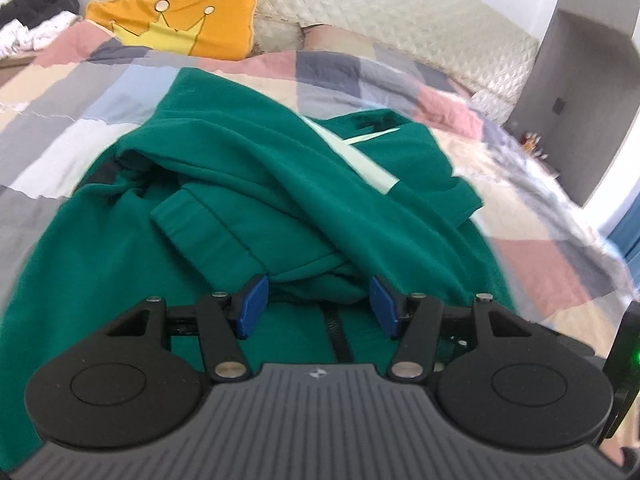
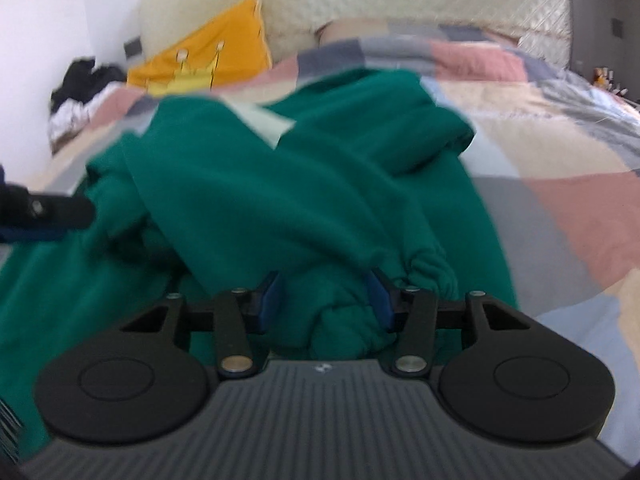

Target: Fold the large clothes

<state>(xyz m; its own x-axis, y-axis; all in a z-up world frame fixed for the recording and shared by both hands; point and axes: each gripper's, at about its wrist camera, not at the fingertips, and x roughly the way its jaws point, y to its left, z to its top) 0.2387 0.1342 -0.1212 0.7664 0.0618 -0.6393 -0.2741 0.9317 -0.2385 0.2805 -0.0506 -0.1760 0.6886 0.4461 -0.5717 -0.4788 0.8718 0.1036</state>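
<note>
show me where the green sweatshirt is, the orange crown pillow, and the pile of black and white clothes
Green fleece sweatshirt (image 1: 248, 152), left wrist view, on its upper folded panel.
Orange cushion with yellow crown print (image 1: 216, 4), left wrist view, on the plain orange area above the crown.
Pile of black and white clothes (image 2: 80, 80), right wrist view, on the dark top part.

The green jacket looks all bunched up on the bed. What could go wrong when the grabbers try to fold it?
1. The green jacket lies heaped with its sleeve crossed over the body, so a grabber might pinch several layers and fold in the tangle.
2. The right gripper has bunched cloth between its fingers; pulling could drag the whole pile across the patchwork blanket.
3. The left gripper hangs open over the zipper, which might snag.
</note>
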